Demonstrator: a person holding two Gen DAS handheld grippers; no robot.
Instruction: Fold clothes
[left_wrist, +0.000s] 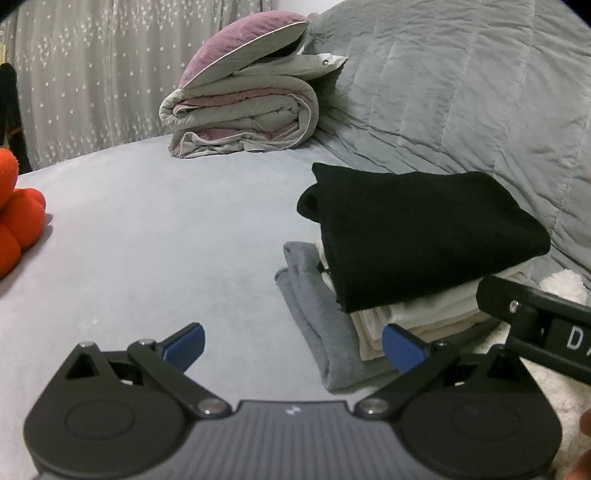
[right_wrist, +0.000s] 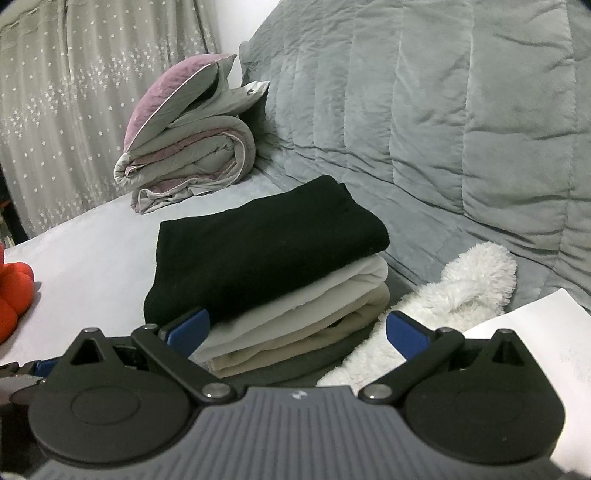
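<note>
Clothes sit stacked on the grey bed (left_wrist: 147, 229): a folded black knit garment (right_wrist: 258, 243) atop cream folded layers (right_wrist: 295, 325). Both my left tongs (left_wrist: 291, 345) and right tongs (right_wrist: 297, 330) gape apart, empty. I'd square the stack's edges gently. Only "D" reads on the black bar (left_wrist: 546, 325).

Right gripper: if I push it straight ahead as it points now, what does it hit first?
Most likely the clothes stack: the open right gripper faces the cream folded layers under the black garment. Depth is unclear.
</note>
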